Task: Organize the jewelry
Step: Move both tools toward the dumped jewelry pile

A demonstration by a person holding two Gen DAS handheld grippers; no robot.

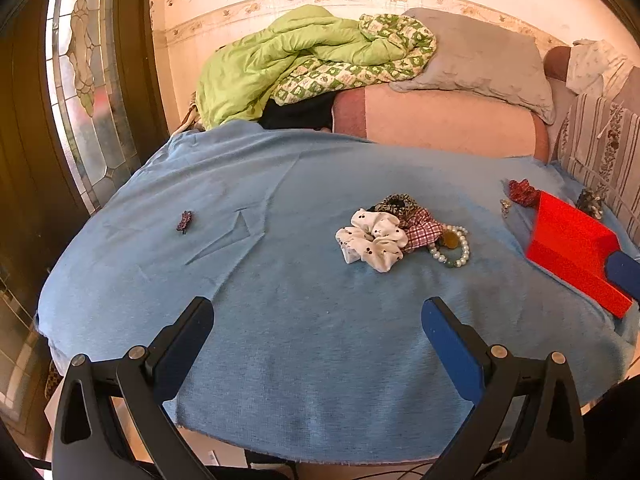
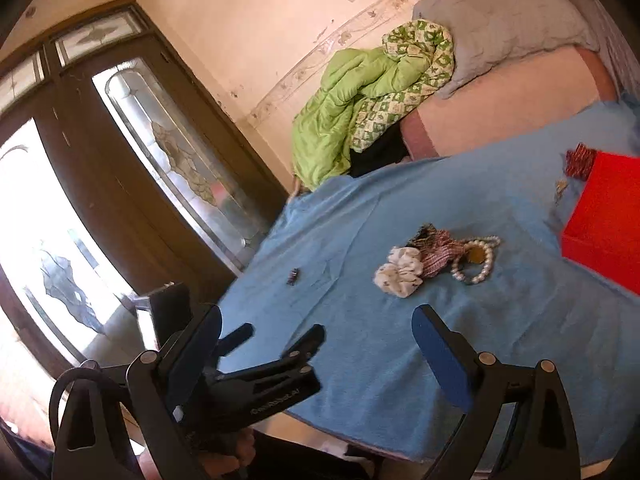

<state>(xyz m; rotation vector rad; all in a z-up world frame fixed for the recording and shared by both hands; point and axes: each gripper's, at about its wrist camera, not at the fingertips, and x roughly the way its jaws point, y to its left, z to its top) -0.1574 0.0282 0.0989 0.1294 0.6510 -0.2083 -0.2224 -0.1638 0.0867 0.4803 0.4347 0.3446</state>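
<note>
Far left on the blue cloth [image 1: 280, 320] over the surface: one small dark clip [image 1: 184, 221], alone, well apart from the rest. Best taken by itself, tongs lowered square over it, pads either side, cloth not pinched.

Left tongs [image 1: 318, 326] released, empty, held above the near edge. Right tongs [image 2: 316, 334] also spread wide, grasping nothing.

Centre: white dotted scrunchie [image 1: 372, 242] touching a plaid scrunchie [image 1: 422, 230], a dark patterned one behind, pearl bracelet [image 1: 452, 250] just beside. Tangled heap; worth lifting the outermost piece first.

Right: red tray [image 1: 576, 248], cut off by the frame edge, inside hidden. Red scrunchie [image 1: 522, 192] at its far corner; small glinting piece beside it, possibly a brooch, too small to tell.
</note>
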